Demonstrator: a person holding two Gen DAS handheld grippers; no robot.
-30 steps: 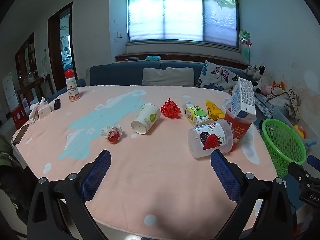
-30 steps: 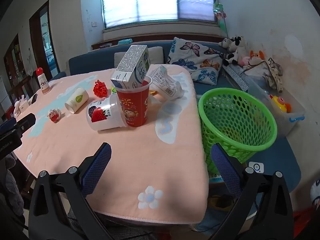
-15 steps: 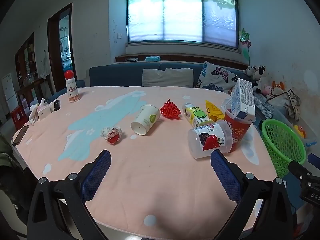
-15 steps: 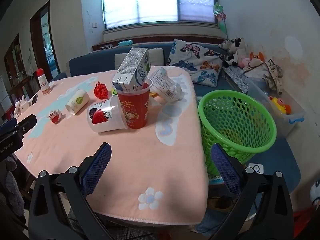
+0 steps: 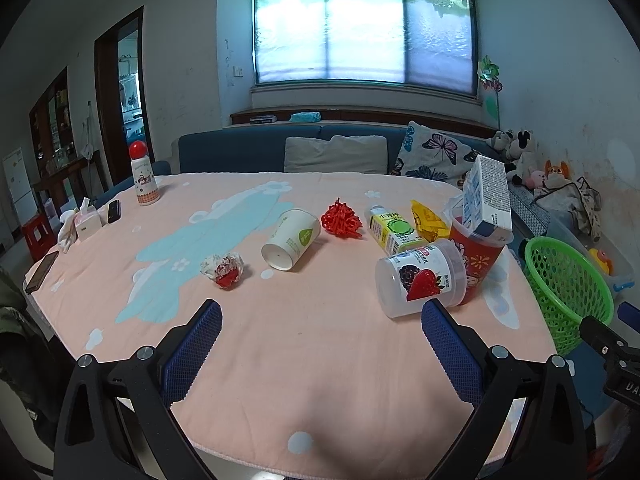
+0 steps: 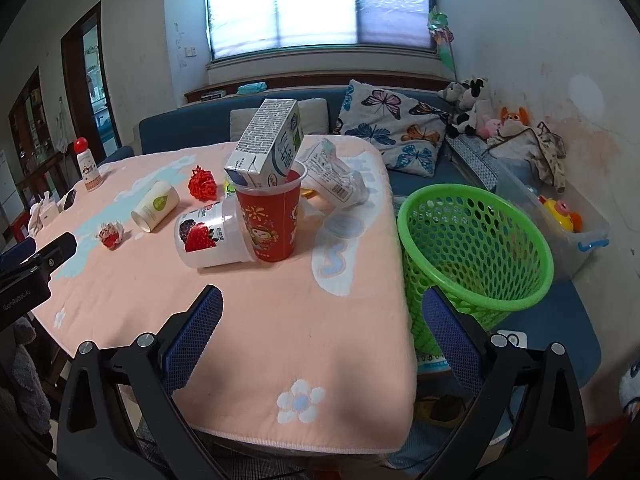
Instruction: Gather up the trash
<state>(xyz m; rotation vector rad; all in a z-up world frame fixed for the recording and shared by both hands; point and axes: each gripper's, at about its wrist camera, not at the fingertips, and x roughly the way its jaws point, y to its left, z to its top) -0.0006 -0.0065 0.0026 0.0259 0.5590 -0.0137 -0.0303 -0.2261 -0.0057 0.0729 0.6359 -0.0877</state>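
Note:
Trash lies on the pink table (image 5: 320,360): a crumpled wrapper (image 5: 223,269), a tipped white paper cup (image 5: 291,238), a red tangle (image 5: 341,219), a yellow-green carton (image 5: 392,229), a yellow packet (image 5: 428,219), a clear strawberry tub (image 5: 420,277) and a red cup (image 5: 478,258) holding a milk carton (image 5: 488,196). A green basket (image 6: 476,252) stands beside the table's right edge. My left gripper (image 5: 320,344) is open over the near table edge. My right gripper (image 6: 320,328) is open too, in front of the red cup (image 6: 270,222), the tub (image 6: 214,236) and a crumpled white carton (image 6: 334,176).
At the table's far left are a red-capped bottle (image 5: 142,178), a tissue box (image 5: 87,222), a dark remote (image 5: 114,211) and a phone (image 5: 42,272). A blue sofa (image 5: 248,152) with cushions runs behind. A clear storage bin (image 6: 560,216) with toys sits by the right wall.
Both views have shifted slightly: the right gripper has drawn back a little from the red cup and basket. No object on the table has moved.

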